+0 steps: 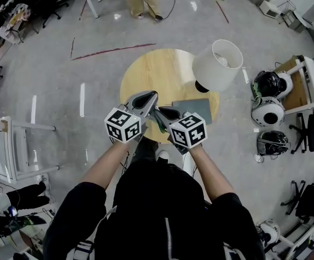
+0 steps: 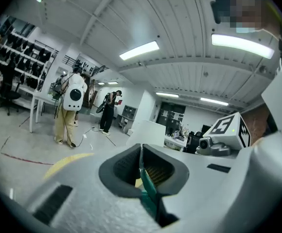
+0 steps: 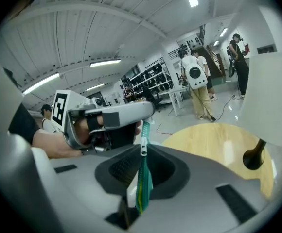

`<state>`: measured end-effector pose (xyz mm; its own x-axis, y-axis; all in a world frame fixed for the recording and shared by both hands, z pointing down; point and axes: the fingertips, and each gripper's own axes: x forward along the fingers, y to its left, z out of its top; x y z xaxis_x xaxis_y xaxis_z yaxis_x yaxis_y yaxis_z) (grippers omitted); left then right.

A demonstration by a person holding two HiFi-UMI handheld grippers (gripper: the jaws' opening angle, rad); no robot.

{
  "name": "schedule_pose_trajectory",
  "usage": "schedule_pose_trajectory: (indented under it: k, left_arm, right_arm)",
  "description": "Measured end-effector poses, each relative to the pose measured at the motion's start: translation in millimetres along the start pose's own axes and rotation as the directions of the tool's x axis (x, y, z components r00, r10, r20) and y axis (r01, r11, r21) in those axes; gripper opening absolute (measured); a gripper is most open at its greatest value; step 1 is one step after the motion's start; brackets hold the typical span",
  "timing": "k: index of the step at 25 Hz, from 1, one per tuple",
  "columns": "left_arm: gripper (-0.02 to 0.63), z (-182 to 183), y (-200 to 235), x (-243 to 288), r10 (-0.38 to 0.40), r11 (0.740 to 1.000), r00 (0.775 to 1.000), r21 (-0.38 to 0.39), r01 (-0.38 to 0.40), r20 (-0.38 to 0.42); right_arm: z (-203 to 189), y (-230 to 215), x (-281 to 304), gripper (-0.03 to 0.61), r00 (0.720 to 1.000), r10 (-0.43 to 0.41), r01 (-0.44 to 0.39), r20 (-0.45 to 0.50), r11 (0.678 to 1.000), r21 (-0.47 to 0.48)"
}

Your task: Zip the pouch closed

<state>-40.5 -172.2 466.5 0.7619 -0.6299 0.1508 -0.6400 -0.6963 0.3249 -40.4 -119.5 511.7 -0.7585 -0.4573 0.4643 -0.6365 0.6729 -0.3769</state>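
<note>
Both grippers are clamped on the green pouch (image 3: 143, 181), holding it up in the air just over the near edge of the round wooden tabletop (image 1: 146, 75). The left gripper (image 2: 141, 148) has its jaws pinched together on the pouch's green edge. The right gripper (image 1: 162, 113) is closed on the zipper strip, with the silver zip pull (image 3: 143, 149) sitting right at its jaw tips. The two tips are close together, with a short bit of zipper between them. Further back on the tabletop there's a lamp (image 1: 217, 65) with a white shade, and a flat grey thing (image 1: 192, 110) beside its base, toward the right edge.
</note>
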Motion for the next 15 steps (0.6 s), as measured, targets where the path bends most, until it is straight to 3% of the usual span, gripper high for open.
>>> schedule_pose_trajectory:
  k: [5,7,10,15]
  left_arm:
    - [0.017,4,21,-5,-0.003,0.969,0.997,-0.245,0.021,0.073]
    - [0.017,9,23,-5,-0.005,0.96,0.995,-0.277,0.032,0.097]
    - [0.015,16,19,-3,-0.012,0.964,0.994,-0.264,0.041,0.111]
    - [0.016,19,12,-2,-0.025,0.991,0.997,-0.128,0.034,0.076]
  right_arm:
    - [15,3,-7,0.04,0.992,0.02,-0.015,0.121,0.999,-0.046]
    - [22,4,-11,0.04,0.984,0.023,-0.009,0.179,0.997,-0.076]
    - [25,2,-15,0.04,0.974,0.019,-0.001,0.227,0.997,-0.082]
    - [25,-1,-14,0.041,0.978,0.008,0.005,0.209,0.998,-0.061]
